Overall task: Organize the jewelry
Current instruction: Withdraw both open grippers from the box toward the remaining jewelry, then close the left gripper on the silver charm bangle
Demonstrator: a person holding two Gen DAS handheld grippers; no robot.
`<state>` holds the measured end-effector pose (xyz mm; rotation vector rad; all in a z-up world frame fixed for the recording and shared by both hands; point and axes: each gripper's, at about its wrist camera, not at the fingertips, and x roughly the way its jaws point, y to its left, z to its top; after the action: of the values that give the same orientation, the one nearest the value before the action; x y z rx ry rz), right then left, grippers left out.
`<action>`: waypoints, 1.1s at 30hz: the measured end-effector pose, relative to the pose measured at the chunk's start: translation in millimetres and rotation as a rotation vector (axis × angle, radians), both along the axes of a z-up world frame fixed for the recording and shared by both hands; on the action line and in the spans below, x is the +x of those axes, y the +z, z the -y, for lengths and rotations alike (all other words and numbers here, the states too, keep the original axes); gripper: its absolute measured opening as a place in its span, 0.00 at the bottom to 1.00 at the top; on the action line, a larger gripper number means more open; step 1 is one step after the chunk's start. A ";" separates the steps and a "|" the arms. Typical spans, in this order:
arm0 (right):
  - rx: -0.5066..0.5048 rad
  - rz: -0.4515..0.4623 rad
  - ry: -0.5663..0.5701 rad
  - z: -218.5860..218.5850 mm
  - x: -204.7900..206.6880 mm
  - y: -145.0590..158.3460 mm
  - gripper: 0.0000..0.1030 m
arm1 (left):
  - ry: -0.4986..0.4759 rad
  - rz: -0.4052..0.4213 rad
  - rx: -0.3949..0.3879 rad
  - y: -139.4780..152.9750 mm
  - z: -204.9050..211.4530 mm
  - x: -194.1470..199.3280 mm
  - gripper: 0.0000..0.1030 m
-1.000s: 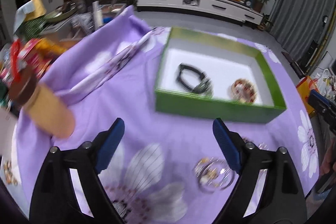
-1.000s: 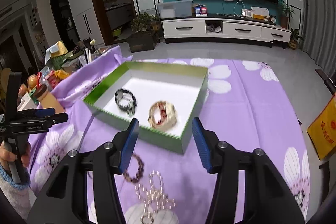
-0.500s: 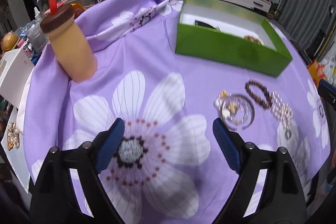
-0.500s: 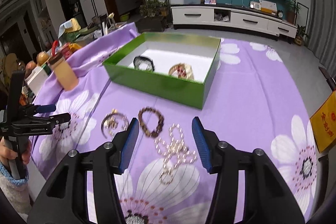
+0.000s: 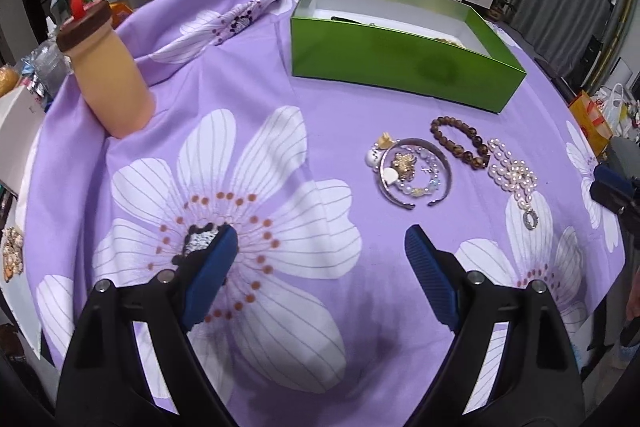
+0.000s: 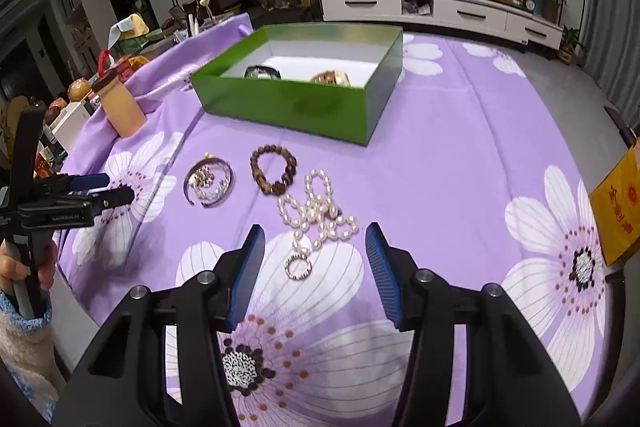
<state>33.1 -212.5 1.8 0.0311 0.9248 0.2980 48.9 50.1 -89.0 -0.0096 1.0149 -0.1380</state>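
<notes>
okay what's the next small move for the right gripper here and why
Probably lower the right gripper onto the pearl necklace. Its jaws are open and empty, the necklace lies loose on the cloth just ahead, and the green box already holds other pieces.

Both grippers hang low with blue pads spread wide and empty — the left gripper gripped in a hand, the right gripper level beside it.
</notes>
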 end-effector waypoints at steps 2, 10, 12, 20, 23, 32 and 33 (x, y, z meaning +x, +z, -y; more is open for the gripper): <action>-0.002 -0.021 0.020 -4.2 0.1 -7.3 0.51 | -0.004 -0.005 -0.006 -1.7 2.3 0.9 0.83; -0.007 -0.061 0.075 -20.2 -0.4 -27.1 0.51 | -0.013 -0.014 -0.016 -7.8 6.2 4.2 0.83; 0.002 -0.061 0.075 -19.8 1.2 -26.9 0.51 | -0.014 -0.017 -0.017 -9.4 6.4 5.0 0.82; 0.015 -0.050 0.087 -23.9 5.3 -26.9 0.51 | -0.032 -0.034 -0.056 -14.6 13.5 22.6 0.58; 0.013 -0.054 0.095 -25.3 6.0 -29.4 0.51 | -0.052 -0.026 -0.062 -14.6 19.5 28.1 0.53; 0.021 -0.066 0.098 -26.2 9.2 -35.7 0.51 | -0.091 -0.028 -0.039 -20.1 32.6 44.8 0.45; 0.023 -0.066 0.099 -26.4 9.2 -36.3 0.51 | -0.088 -0.034 -0.035 -21.8 33.2 48.4 0.41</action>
<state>42.4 -186.1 -34.5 0.0163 0.9902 0.4017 97.2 17.0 -110.8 0.0006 1.0471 -0.2370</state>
